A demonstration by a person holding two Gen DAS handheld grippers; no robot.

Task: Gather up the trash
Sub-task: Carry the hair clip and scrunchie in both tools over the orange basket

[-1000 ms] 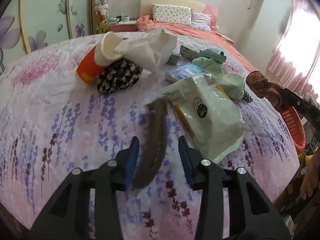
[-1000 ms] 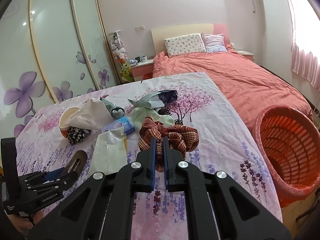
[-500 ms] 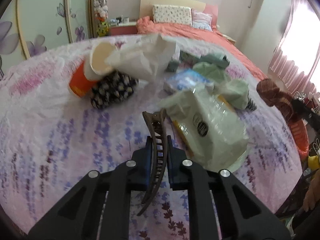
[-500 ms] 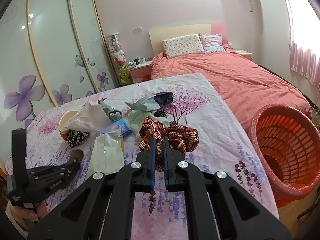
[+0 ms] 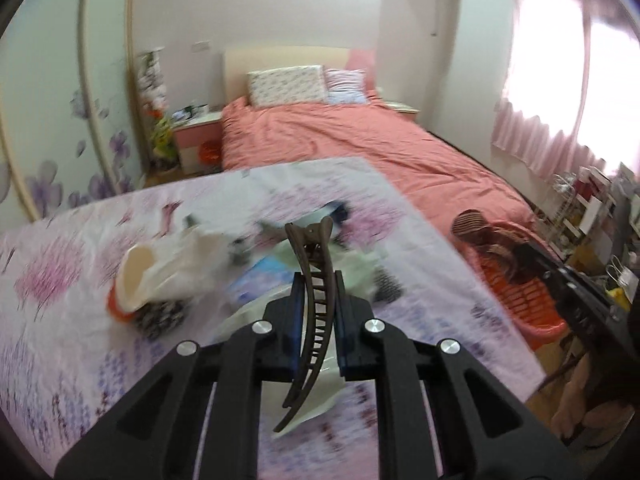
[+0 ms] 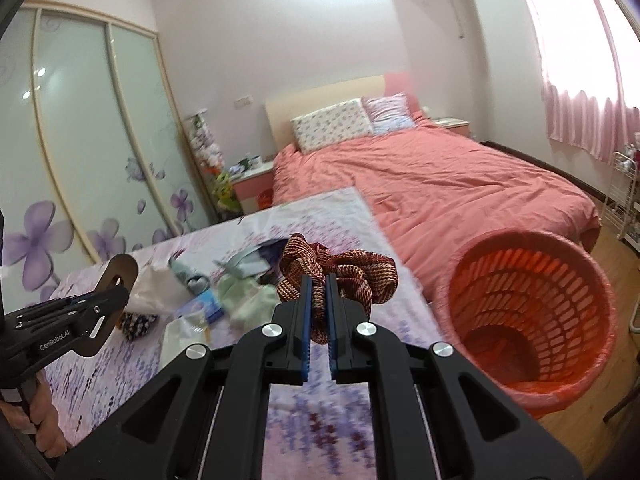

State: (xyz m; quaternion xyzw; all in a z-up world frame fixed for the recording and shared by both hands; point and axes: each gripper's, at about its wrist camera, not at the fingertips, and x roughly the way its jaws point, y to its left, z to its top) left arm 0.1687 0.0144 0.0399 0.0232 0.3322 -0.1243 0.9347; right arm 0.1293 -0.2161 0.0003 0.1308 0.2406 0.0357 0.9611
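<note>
- Above the flowered sheet (image 5: 72,320), the left gripper (image 5: 317,300) pinches a brown hair clip (image 5: 314,296) between its blue pads; the clip stands nearly upright, its forked end above the fingertips and its curved toothed tail hanging below them, clear of the sheet.
- From the right wrist view the same clip (image 6: 116,276) shows edge-on at the far left, held in the left gripper (image 6: 96,304) off the sheet (image 6: 312,216).
- Right gripper (image 6: 319,300): jaws pressed together on a red-and-tan woven cord (image 6: 340,276), knotted in a bundle. Most of the bundle sits past the fingertips; a short end hangs down between the pads.
- The cord is held in the air near the right edge of the sheet, just left of the orange basket (image 6: 532,304).
- From the left wrist view the cord (image 5: 472,224) hangs over the near rim of the basket (image 5: 520,300); whether it touches the rim cannot be told.
- Basket stands on the floor beside the sheet-covered surface, mouth tilted toward the camera, with a pinkish plastic liner.
- On the sheet, blurred: a paper cup (image 5: 132,280) lying on its side with an orange base, a white crumpled bag (image 5: 188,264) against it, a black-and-white patterned item (image 5: 160,316) just below the cup.
- Pale green cloth (image 6: 244,296) and a blue packet (image 6: 212,304) lie mid-sheet.
- Beyond the sheet: a bed with a salmon cover (image 6: 440,176).
</note>
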